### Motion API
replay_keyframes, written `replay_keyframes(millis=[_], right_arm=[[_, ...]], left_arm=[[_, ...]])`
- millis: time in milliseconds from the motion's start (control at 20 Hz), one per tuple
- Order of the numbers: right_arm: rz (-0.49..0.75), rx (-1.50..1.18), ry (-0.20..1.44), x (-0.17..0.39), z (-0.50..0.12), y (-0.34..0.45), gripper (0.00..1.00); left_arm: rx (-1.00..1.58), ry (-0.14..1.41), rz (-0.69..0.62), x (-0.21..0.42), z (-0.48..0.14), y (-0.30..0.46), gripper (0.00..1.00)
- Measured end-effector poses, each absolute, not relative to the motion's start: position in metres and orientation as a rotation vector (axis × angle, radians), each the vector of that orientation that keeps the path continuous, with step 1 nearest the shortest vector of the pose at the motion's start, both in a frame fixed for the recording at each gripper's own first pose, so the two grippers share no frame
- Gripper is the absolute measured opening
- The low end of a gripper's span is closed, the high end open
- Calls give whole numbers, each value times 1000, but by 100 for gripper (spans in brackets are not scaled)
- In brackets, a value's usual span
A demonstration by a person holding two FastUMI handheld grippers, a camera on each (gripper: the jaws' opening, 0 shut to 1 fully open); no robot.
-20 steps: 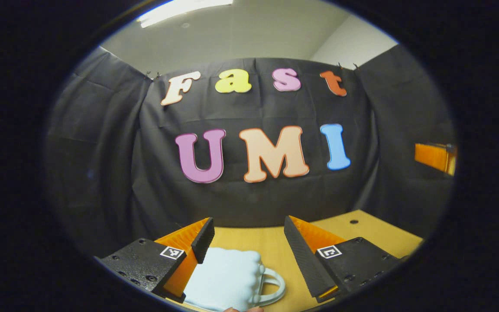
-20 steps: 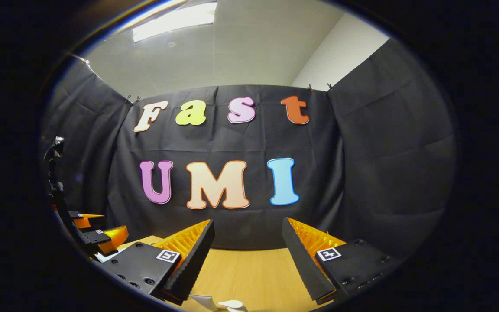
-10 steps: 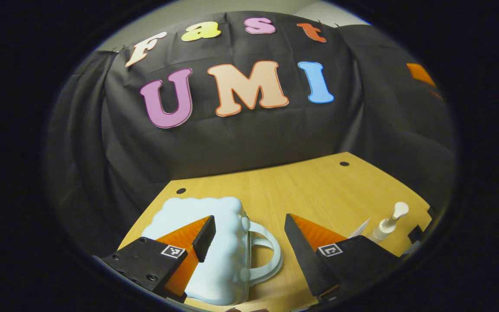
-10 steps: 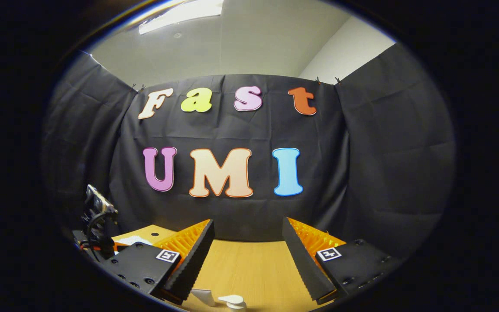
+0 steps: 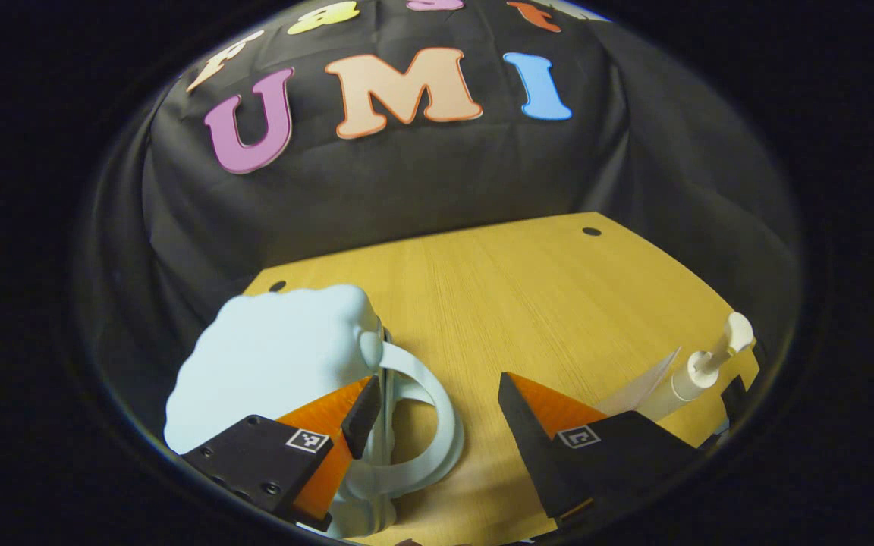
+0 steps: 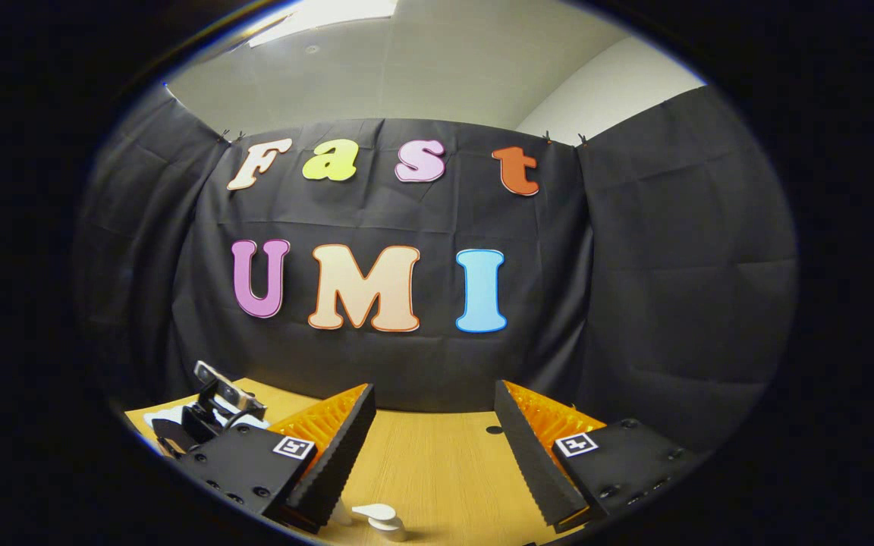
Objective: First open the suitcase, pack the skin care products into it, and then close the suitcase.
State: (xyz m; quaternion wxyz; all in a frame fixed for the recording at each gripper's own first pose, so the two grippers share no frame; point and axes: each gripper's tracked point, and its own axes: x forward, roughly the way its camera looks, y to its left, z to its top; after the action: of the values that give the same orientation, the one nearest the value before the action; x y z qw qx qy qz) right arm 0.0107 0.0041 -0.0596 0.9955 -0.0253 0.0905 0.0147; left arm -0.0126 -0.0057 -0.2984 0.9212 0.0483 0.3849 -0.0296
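Observation:
A pale blue, cloud-shaped little suitcase [image 5: 278,356] stands closed on the wooden table [image 5: 528,288], its looped handle [image 5: 448,432] facing right. My left gripper [image 5: 437,402] is open and hovers over that handle, the left finger in front of the case and the right finger over bare table. A white pump bottle [image 5: 699,368] stands near the table's right edge, with a pale flat tube [image 5: 638,390] leaning beside it. In the right gripper view my right gripper [image 6: 433,406] is open above the table [image 6: 437,462], with the white pump head [image 6: 376,516] just below its fingers.
Black cloth walls close off the back and both sides of the table. Small dark holes [image 5: 591,231] mark the tabletop's far corners. The other gripper's dark body [image 6: 213,406] shows low at the left of the right gripper view.
My left gripper has tipped downward and closed in on the suitcase handle, so more tabletop shows. In the right gripper view the other gripper has dropped lower; my right gripper barely shifted.

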Motion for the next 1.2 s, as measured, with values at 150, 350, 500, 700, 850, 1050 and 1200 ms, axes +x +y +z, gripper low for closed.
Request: replay_keyframes(millis=[150,350,500,700,850,1050,1200], right_arm=[[29,-72,181,10,-58,4,99],[51,-99,160,6,-51,11,99],[66,-129,141,2,-47,14,99],[42,-126,140,2,-47,6,99],[21,-104,138,2,-47,-1,99],[20,-96,136,0,-49,-4,99],[26,-104,112,-2,-46,-2,99]], left_arm=[[128,832,-53,-9,-311,-3,93],[88,900,-83,-11,-328,-13,81],[80,934,-48,-10,-333,-9,74],[39,1005,-56,-15,-347,-14,51],[7,1020,-41,-16,-346,-10,16],[-52,1096,-73,-16,-337,-15,6],[-43,1052,-66,-10,-320,-16,1]])
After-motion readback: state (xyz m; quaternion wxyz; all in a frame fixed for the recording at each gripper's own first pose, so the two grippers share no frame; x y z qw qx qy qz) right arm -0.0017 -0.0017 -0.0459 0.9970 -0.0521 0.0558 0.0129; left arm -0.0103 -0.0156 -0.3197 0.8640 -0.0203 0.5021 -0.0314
